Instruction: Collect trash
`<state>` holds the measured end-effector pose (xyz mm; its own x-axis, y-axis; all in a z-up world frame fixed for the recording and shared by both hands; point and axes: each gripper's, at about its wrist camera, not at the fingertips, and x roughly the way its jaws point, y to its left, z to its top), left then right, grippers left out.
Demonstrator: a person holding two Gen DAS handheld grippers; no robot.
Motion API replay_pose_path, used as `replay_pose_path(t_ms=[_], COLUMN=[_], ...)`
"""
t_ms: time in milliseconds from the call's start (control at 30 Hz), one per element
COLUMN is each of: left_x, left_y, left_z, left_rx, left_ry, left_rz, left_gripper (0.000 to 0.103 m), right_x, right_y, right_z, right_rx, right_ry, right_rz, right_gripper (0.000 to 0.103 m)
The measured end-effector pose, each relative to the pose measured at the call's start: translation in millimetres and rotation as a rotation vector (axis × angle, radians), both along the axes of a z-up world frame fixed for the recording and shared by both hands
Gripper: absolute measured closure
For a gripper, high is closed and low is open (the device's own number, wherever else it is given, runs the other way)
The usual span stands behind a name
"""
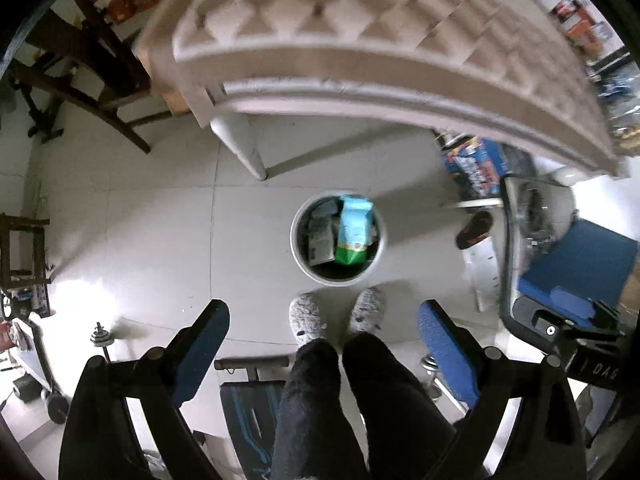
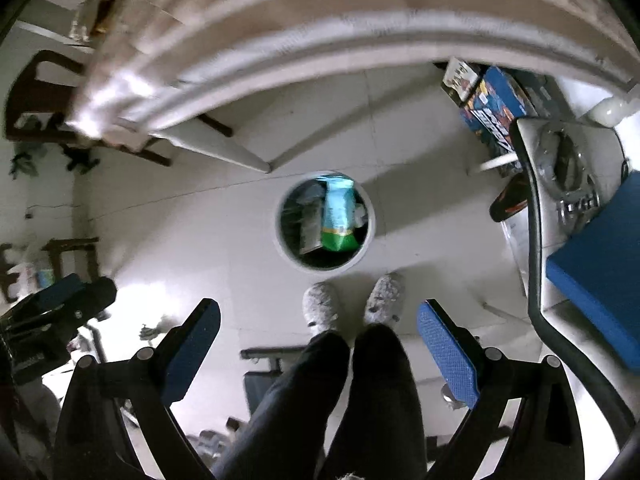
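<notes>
A round white trash bin (image 1: 297, 254) stands on the tiled floor below me; it also shows in the right wrist view (image 2: 280, 240). Inside it lie a light-blue and green bag (image 1: 353, 232) (image 2: 338, 220) and a grey packet (image 1: 320, 236) (image 2: 310, 228). My left gripper (image 1: 324, 324) is open and empty, high above the bin. My right gripper (image 2: 318, 322) is open and empty too, at about the same height. The right gripper's body (image 1: 568, 328) shows at the right edge of the left wrist view, and the left gripper's body (image 2: 52, 312) at the left edge of the right wrist view.
A cream tufted table (image 1: 360, 40) (image 2: 320, 40) juts out above the bin. The person's slippered feet (image 1: 306, 318) (image 2: 322, 306) stand just before the bin. A blue box (image 1: 474, 164) and a blue pad (image 1: 580, 264) lie right. Dark wooden chairs (image 1: 88, 68) stand left. A dumbbell (image 1: 100, 338) lies lower left.
</notes>
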<state>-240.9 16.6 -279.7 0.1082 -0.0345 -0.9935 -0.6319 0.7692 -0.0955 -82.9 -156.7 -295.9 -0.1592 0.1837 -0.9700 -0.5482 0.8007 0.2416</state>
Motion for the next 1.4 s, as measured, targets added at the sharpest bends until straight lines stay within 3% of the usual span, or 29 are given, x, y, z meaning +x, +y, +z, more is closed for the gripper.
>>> replay_pose_path(t_ms=[300,600,967,1200,1267,1400], left_x=[-14.0,-30.9,-44.3,-47.2,-47.8,-49.3], left_y=[-7.9,-22.3,-36.4,-40.7,-41.5,-39.3], left_z=[112.2,180.5,215.8,221.0,222.8,226.6], left_rx=[-0.035,-0.092,-0.085,-0.074,-0.066,-0.062], left_ry=[-0.153,-0.278,-0.334,-0.342,-0.346,-0.355], left_rz=[0.000,-0.016,-0.036,-0.045,-0.050,-0.061], left_gripper=[0.007,0.007,0.007,0.006,0.000,0.000], right_x=[-1.0,-14.3,-32.6,-36.9,-37.7,-41.0], right_y=[-23.6,-37.6,-54.0,-57.5,-58.6,-64.7], right_z=[150.9,243.6,296.3,302.6,302.5,305.8], right_rx=[0.116,0.231,0.289,0.290,0.291,0.295], right_ry=[0.000,0.028,0.007,0.002,0.003,0.014], right_rz=[0.033,0.079,0.101,0.101,0.104,0.109], right_gripper=[0.003,0.003,0.000,0.000,0.000,0.000])
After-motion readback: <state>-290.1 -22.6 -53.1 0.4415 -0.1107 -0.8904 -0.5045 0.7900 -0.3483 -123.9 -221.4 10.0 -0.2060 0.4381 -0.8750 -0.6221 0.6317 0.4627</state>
